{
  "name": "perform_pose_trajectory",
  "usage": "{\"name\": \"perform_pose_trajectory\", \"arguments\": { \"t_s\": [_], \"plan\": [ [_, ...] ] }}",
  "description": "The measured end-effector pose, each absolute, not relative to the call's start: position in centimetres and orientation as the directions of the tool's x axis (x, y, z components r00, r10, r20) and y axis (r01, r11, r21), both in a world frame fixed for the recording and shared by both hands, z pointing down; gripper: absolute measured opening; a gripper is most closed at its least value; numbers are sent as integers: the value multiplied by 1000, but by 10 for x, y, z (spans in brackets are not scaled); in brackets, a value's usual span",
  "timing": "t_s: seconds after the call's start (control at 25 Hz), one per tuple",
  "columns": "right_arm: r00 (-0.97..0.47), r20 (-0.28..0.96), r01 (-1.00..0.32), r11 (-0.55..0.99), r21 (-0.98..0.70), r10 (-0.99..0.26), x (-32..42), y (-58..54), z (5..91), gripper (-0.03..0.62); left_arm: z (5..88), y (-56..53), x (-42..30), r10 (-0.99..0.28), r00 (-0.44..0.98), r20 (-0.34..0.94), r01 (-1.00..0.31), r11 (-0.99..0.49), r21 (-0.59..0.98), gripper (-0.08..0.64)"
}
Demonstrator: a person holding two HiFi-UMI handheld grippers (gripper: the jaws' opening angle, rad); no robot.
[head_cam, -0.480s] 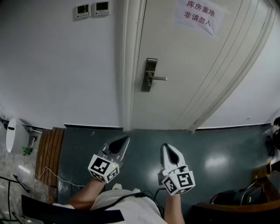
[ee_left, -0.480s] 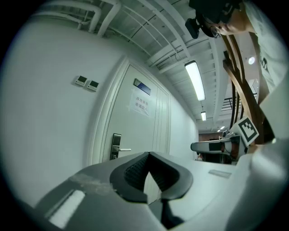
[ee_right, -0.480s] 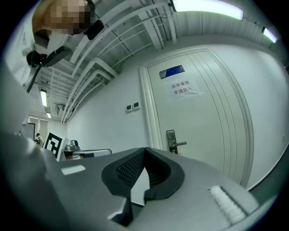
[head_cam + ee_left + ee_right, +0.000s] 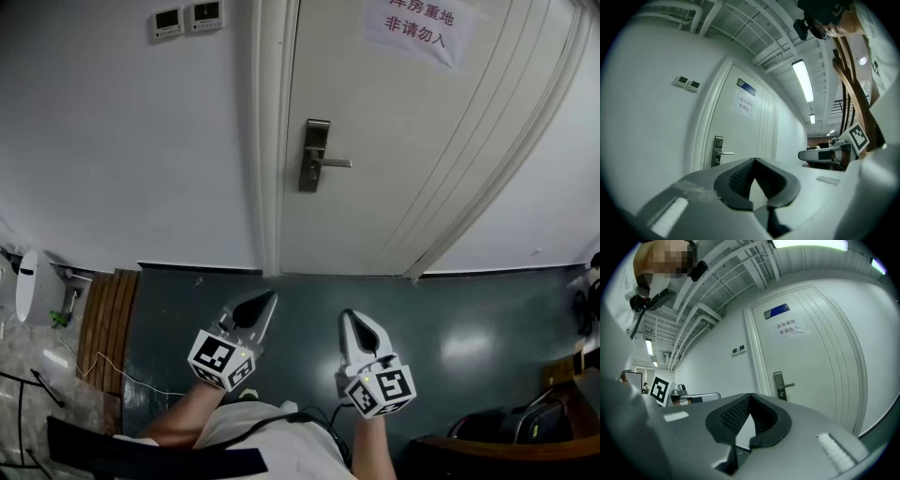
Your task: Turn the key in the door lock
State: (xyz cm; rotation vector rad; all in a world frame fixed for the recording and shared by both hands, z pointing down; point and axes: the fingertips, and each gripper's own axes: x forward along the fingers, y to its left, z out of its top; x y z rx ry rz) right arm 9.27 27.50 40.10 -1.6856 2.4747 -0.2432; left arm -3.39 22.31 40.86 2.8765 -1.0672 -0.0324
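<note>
So at this point we had both clenched on nothing: the left gripper (image 4: 270,296) and the right gripper (image 4: 349,315) each had their tips pressed together, empty, held level and side by side. The door lock (image 4: 312,155) sat well ahead of the fingertips, roughly between the two, on the door (image 4: 412,169). We couldn't make out a key, too small from here.

A: White panelled door (image 4: 422,169), brushed silver metal lock plate (image 4: 314,155), white paper notice (image 4: 417,28) printed red.
B: Glossy dark teal floor (image 4: 469,319), brown slatted wooden mat (image 4: 105,328), plain off-white wall (image 4: 122,141).
</note>
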Motion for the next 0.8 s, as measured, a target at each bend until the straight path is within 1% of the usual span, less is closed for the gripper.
{"name": "perform_pose_trajectory", "arguments": {
  "t_s": [0.2,0.4,0.8],
  "plan": [
    [-371,-24,-901,365,-234,-929,110,279,410,9,411,233,-20,-657,753,13,-657,-752,53,5],
    [-388,0,-891,375,-254,-922,119,284,424,9,418,236,-13,-668,744,21,-668,-740,80,5],
    [-393,9,-888,376,-264,-920,123,258,432,9,423,210,-8,-674,738,26,-674,-735,75,5]
  ]
}}
